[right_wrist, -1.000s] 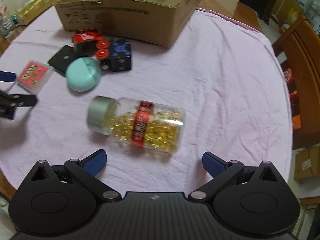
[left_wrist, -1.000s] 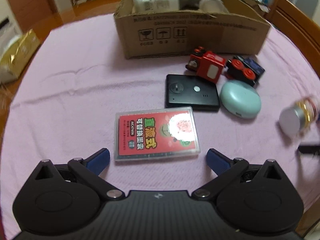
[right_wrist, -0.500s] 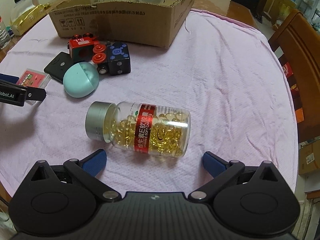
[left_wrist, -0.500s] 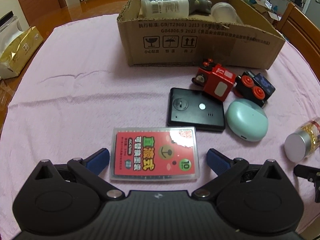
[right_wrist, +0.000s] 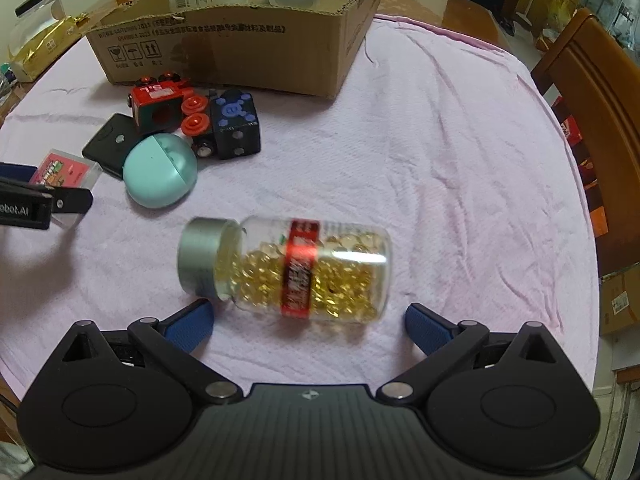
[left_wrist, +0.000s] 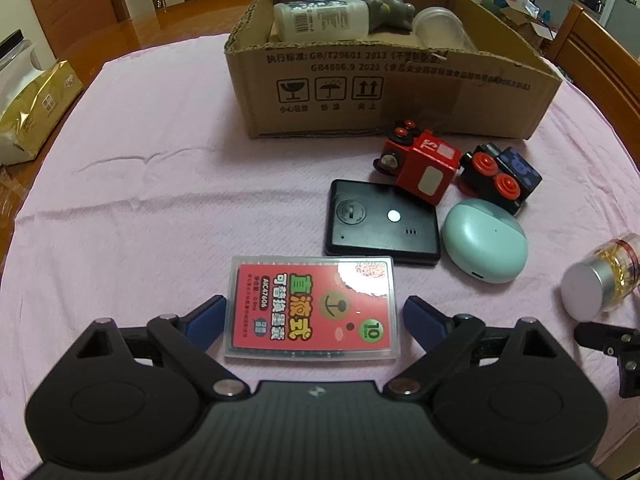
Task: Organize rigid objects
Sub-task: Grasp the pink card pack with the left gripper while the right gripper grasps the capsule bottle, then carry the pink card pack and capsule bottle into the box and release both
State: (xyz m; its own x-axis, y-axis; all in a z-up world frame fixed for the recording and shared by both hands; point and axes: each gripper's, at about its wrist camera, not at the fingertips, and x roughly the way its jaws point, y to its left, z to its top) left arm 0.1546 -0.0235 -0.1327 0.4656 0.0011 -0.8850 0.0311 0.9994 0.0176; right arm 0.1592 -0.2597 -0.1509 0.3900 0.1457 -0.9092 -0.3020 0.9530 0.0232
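Note:
My left gripper (left_wrist: 314, 314) is open, its blue fingertips on either side of a flat clear case with a red label (left_wrist: 312, 306) lying on the pink cloth. My right gripper (right_wrist: 308, 322) is open just in front of a clear bottle of yellow capsules (right_wrist: 292, 270) that lies on its side, silver cap to the left. The bottle also shows at the right edge of the left wrist view (left_wrist: 596, 276). The case shows small in the right wrist view (right_wrist: 66, 170).
A cardboard box (left_wrist: 400, 92) holding a white bottle (left_wrist: 320, 20), a grey toy and a clear jar stands at the back. In front of it lie a red toy train (left_wrist: 420, 164), a dark blue toy car (left_wrist: 500, 178), a black device (left_wrist: 380, 228) and a teal case (left_wrist: 484, 248). Wooden chairs surround the table.
Both grippers have moved forward and down: the red-label case now lies between my left fingertips, and the capsule bottle is closer to my right fingertips.

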